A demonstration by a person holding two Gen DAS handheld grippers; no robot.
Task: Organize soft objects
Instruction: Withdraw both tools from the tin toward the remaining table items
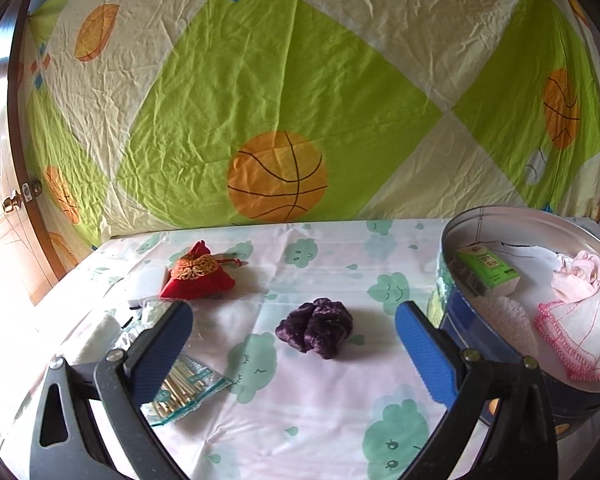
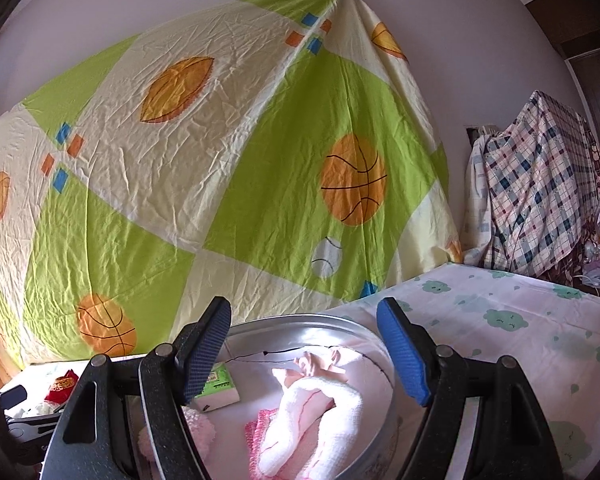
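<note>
Left wrist view: your left gripper (image 1: pixel 294 316) hangs over the cloud-print desk (image 1: pixel 324 392) with its blue pads spread wide and nothing between them. Just beyond the fingertips, near the middle of the desk, lies a crumpled purple scrunchie (image 1: pixel 315 329), its long axis running left to right. Farther off to the left sits a red drawstring pouch (image 1: pixel 198 276), its gathered neck pointing up and away toward the hanging sheet (image 1: pixel 284 92). A clear packet of cotton swabs (image 1: pixel 184 390) lies near left, partly covered by the left finger, its sticks slanting from near left to far right. More pale items at the far left are washed out by glare and hard to make out. At the right edge stands a round tin (image 1: pixel 456 280), cut off by the frame; inside it you can see a green tissue pack (image 1: pixel 486 270), a pink-edged white cloth (image 1: pixel 580 336) and a pale pink garment (image 1: pixel 580 274).

Right wrist view: your right gripper (image 2: pixel 304 344) is held spread, empty, directly above the same tin (image 2: pixel 300 320), whose near rim is hidden by the gripper's frame. The white cloth (image 2: pixel 304 420) lies rolled, its long axis running from near left to far right. The tissue pack (image 2: pixel 220 388) is half hidden behind the left finger. Far left, the red pouch (image 2: pixel 62 388) shows only in part, and a dark piece low at the left edge may be the other gripper, though you cannot tell.
</note>
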